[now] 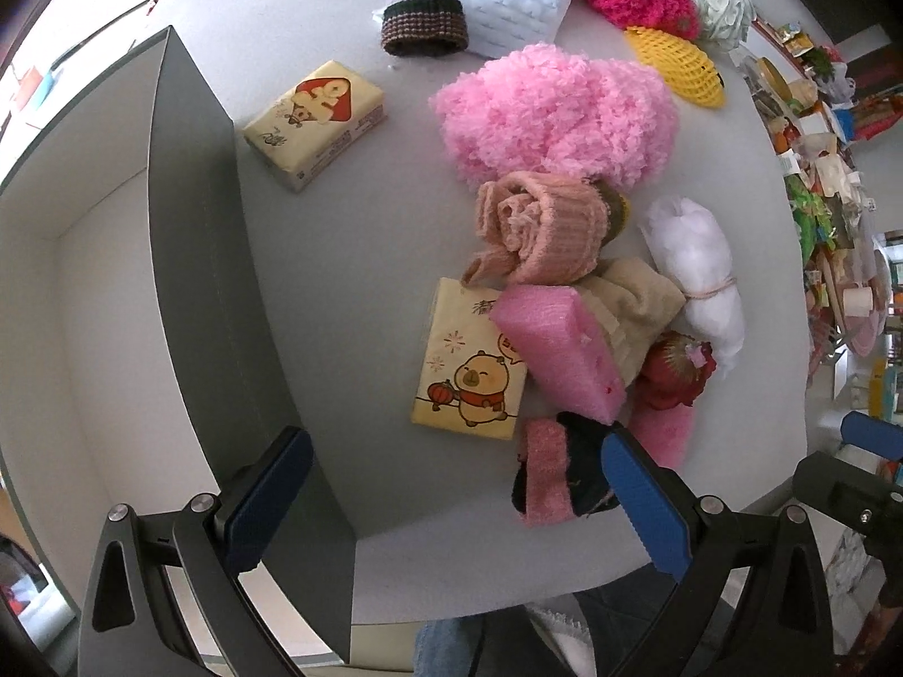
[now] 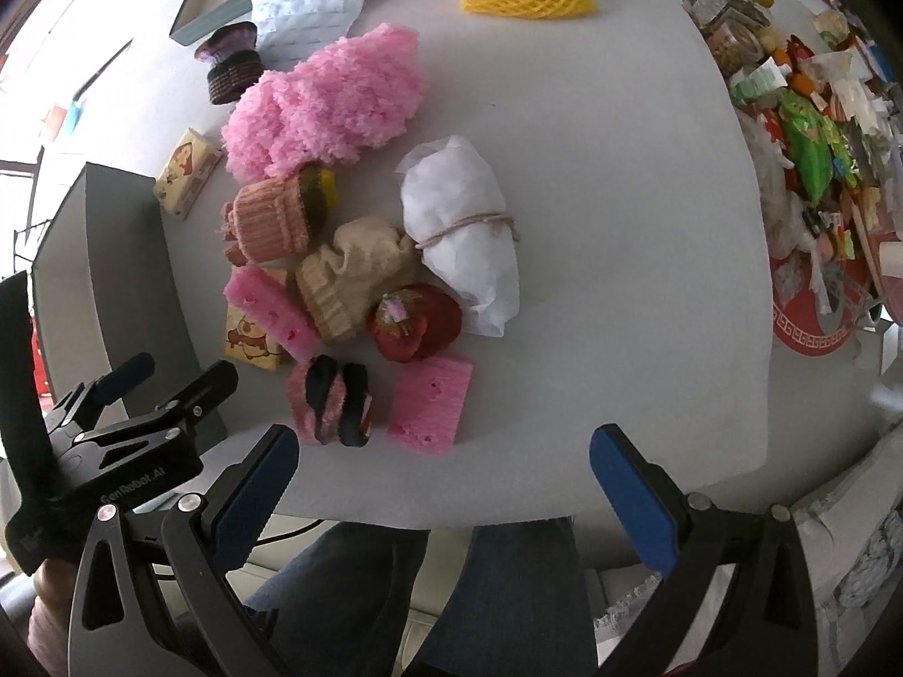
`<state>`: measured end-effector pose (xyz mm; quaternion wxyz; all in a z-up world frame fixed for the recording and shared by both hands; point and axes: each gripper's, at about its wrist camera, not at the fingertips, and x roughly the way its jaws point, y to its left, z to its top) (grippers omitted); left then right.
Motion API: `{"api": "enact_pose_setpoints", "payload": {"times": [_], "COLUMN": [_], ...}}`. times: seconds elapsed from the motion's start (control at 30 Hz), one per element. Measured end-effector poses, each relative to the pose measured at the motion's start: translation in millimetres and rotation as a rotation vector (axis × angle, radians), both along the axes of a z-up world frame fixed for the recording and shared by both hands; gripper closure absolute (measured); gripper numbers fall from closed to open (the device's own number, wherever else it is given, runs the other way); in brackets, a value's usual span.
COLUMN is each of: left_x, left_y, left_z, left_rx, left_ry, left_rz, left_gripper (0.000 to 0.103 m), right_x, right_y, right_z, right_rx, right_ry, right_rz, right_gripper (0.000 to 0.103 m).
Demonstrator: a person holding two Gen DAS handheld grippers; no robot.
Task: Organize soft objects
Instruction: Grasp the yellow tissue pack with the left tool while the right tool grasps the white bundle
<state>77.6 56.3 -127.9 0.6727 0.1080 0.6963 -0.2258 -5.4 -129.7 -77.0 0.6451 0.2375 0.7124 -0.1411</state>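
Both tongs gape wide and hold nothing above a table heaped with soft things.

The left gripper (image 1: 451,499) straddles the near wall of a grey open box (image 1: 192,259), whose white inside shows bare in the part visible; its left finger hangs over the box, its right finger over the pink-and-black rolled socks (image 1: 556,471). Ahead of it lie the capybara tissue pack (image 1: 468,361), pink sponge (image 1: 556,350) and fluffy pink yarn (image 1: 556,115). The right gripper (image 2: 443,485) hovers just short of a second pink sponge (image 2: 432,403); the white tied bundle (image 2: 463,228) lies farther ahead.
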Motion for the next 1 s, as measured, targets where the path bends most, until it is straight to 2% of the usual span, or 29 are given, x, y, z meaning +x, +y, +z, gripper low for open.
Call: {"api": "enact_pose_setpoints", "payload": {"times": [0.77, 0.9, 1.0], "left_x": [9, 13, 10], "left_y": [46, 52, 35], "left_z": [-18, -23, -28], "left_rx": [0.114, 0.139, 0.142], "left_ry": [-0.034, -0.056, -0.062], "left_rz": [0.047, 0.007, -0.041], "left_gripper": [0.000, 0.000, 0.000], "right_x": [18, 15, 10], "right_y": [20, 17, 13], "right_z": [-4, -7, -12], "right_rx": [0.006, 0.011, 0.018], "right_ry": [0.004, 0.008, 0.018], "right_rz": [0.060, 0.047, 0.031], "right_gripper": [0.000, 0.000, 0.000]}}
